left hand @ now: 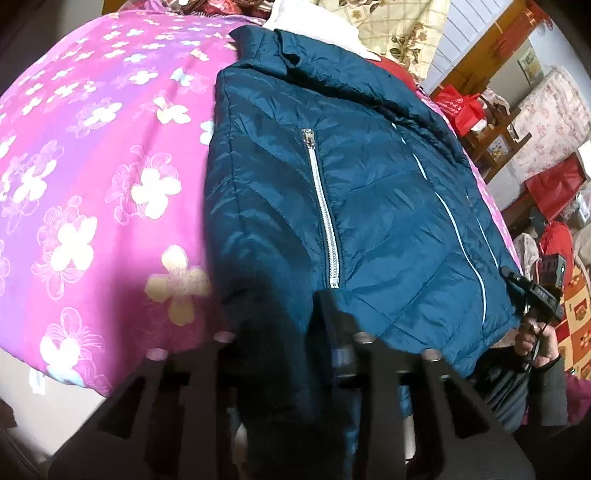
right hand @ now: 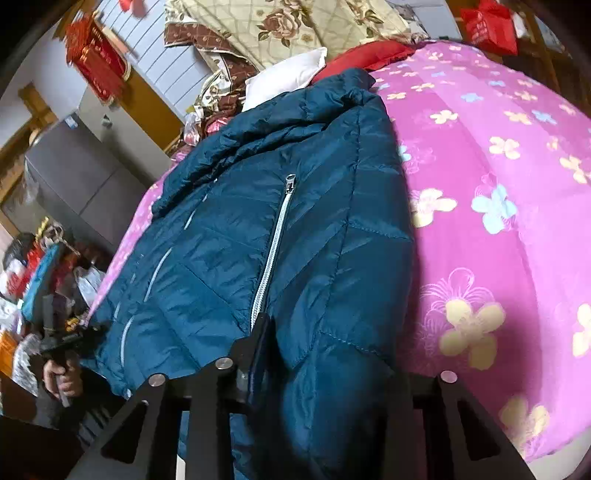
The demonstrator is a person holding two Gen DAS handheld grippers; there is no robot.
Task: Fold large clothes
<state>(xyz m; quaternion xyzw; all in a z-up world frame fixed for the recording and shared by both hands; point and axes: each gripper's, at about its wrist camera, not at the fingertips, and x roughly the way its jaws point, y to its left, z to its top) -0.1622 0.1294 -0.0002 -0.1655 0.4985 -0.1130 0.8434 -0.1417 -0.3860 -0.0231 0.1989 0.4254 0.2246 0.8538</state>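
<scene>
A dark teal quilted jacket (left hand: 369, 192) with white pocket zippers lies on a pink flowered bedspread (left hand: 92, 166), collar toward the far end. My left gripper (left hand: 291, 332) is shut on the jacket's near hem, with fabric bunched between its fingers. In the right wrist view the same jacket (right hand: 295, 240) fills the middle. My right gripper (right hand: 266, 332) is shut on the hem at the other corner. Each gripper shows in the other's view: the right one (left hand: 535, 295) at the hem's right end, the left one (right hand: 70, 339) at the hem's left end.
The pink bedspread (right hand: 498, 221) covers the bed. A white pillow (right hand: 288, 74), a red cushion (right hand: 369, 55) and a floral quilt (right hand: 295, 26) lie at the head. Red bags (left hand: 469, 107) and cluttered shelves stand beside the bed.
</scene>
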